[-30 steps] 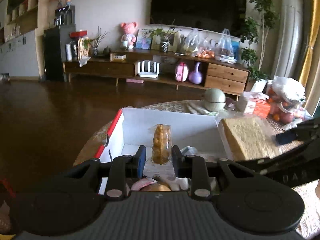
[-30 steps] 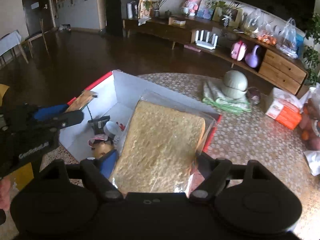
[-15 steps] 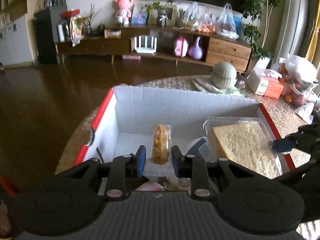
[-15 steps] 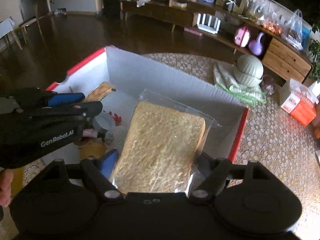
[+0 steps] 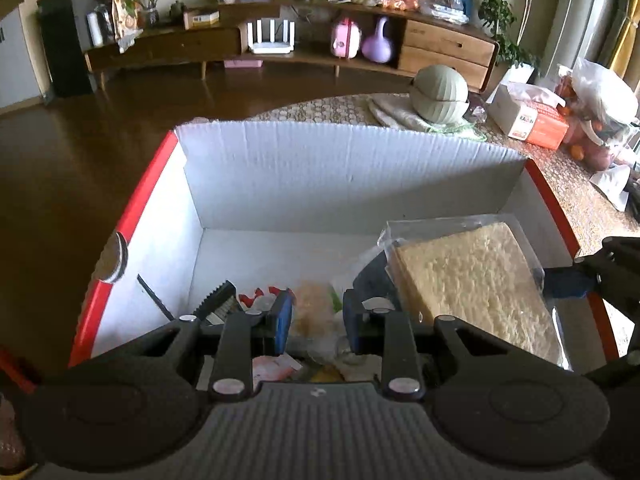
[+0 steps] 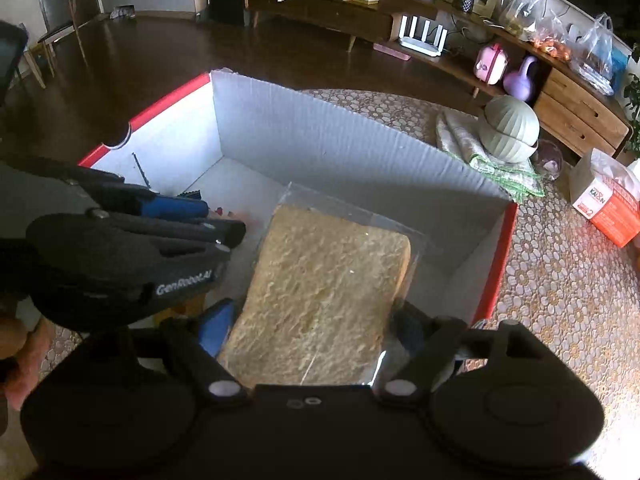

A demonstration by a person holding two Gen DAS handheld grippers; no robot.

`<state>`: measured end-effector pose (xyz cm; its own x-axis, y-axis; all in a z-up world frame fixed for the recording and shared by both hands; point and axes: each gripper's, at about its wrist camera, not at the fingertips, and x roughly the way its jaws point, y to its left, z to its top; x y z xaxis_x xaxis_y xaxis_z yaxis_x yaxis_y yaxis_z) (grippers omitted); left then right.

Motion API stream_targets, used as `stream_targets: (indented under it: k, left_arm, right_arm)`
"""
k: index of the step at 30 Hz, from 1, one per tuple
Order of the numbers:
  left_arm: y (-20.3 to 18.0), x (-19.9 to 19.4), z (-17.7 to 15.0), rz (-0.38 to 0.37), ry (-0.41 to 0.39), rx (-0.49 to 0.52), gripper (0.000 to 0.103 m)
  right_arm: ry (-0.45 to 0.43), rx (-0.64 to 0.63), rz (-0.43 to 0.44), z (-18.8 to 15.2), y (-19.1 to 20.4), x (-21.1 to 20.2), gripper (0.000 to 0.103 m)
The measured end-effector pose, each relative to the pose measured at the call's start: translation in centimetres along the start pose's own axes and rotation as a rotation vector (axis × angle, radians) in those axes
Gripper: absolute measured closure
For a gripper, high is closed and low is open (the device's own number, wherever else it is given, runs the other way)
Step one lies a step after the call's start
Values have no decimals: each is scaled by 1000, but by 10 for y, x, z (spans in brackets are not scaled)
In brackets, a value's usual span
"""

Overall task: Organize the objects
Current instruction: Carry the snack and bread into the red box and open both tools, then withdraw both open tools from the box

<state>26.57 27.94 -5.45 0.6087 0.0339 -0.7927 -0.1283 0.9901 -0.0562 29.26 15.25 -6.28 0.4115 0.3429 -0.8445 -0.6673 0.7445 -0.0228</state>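
Observation:
A white cardboard box [image 5: 340, 172] with red outer sides stands open on the table. My left gripper [image 5: 318, 320] is low inside it, shut on a pale, blurred packaged pastry [image 5: 316, 310]. From the right wrist view the left gripper [image 6: 216, 224] reaches in over the box's left half and hides the pastry. My right gripper [image 6: 312, 332] is shut on a bagged slice of bread [image 6: 328, 280], tilted down into the box's [image 6: 340, 140] right half. In the left wrist view the bread [image 5: 472, 280] lies against the right wall, with a blue fingertip [image 5: 564, 282] beside it.
Small packets and a black toothed item [image 5: 218, 300] lie on the box floor. Behind the box on the patterned tablecloth [image 6: 560, 280] are a green lidded bowl [image 5: 440, 94] on folded cloth, an orange tissue box [image 5: 528, 120] and a bag of fruit [image 5: 600, 120]. A hand [image 6: 16, 340] holds the left gripper.
Both grippers have moved forward and down into the box. The bread has sunk below the rim on the right. The pastry pack now sits lower between the left fingers.

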Motion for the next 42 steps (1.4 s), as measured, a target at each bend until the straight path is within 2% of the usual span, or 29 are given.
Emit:
stream_targets:
  k: [6, 8, 11, 13, 15, 17, 27, 31, 35, 38, 42]
  left_arm:
    - [5, -3, -4, 3, 3, -23, 76]
    - [6, -6, -6, 1, -3, -36, 76]
    - [6, -12, -9, 7, -19, -34, 72]
    - [4, -18, -10, 13, -33, -26, 64]
    - [3, -27, -10, 13, -58, -31, 42]
    - [2, -37, -11, 7, -90, -37, 36]
    - [-5, -85, -18, -13, -198, -64, 33]
    - [-10, -102, -26, -20, -237, -77, 28]
    - [-15, -118, -34, -32, -275, -84, 26]
    - [-19, -130, -39, -34, -306, -84, 20]
    - [-27, -141, -48, -26, -328, -63, 19]
  right_arm:
    - [-8, -3, 20, -2, -1, -3, 18]
    - [-25, -5, 33, -3, -2, -7, 15]
    - [-44, -8, 50, -5, -3, -15, 13]
    - [-46, -13, 55, -6, -3, -20, 13]
    - [-58, -14, 51, -7, -3, -26, 13]
    - [-68, -11, 56, -9, -5, -33, 12]
    - [-136, 13, 60, -19, -13, -72, 9]
    - [-176, 5, 73, -25, -14, -90, 4]
    - [-223, 2, 97, -33, -18, -108, 1]
    - [-261, 10, 119, -42, -22, -120, 1]
    - [-321, 15, 142, -57, -28, -136, 1]
